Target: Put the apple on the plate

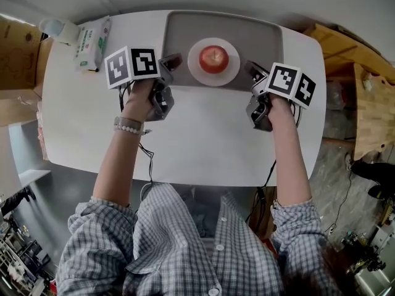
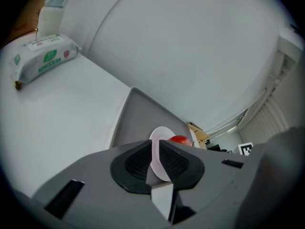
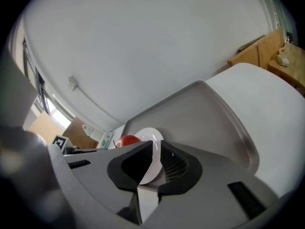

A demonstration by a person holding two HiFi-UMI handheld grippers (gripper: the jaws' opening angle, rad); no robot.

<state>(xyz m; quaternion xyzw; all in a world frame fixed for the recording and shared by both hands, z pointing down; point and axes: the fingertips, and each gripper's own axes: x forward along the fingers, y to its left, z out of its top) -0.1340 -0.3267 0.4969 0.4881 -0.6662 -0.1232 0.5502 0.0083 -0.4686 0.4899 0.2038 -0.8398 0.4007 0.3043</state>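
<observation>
A red apple (image 1: 213, 58) rests on a small white plate (image 1: 196, 73) in the middle of a grey tray (image 1: 262, 39) at the table's far side. My left gripper (image 1: 171, 60) hovers at the tray's left edge, jaws shut and holding nothing. My right gripper (image 1: 252, 68) is over the tray's right part, also shut and holding nothing. In the left gripper view the apple (image 2: 180, 139) and plate (image 2: 159, 133) peek over the left gripper (image 2: 156, 149). In the right gripper view the apple (image 3: 126, 140) and plate (image 3: 148, 135) lie just beyond the right gripper (image 3: 156, 151).
The white table (image 1: 203, 140) carries a pack of wet wipes (image 1: 92, 42) and a plastic bottle (image 1: 58, 29) at its far left corner. A cardboard box (image 1: 15, 54) stands to the left, wooden furniture (image 1: 364, 91) to the right.
</observation>
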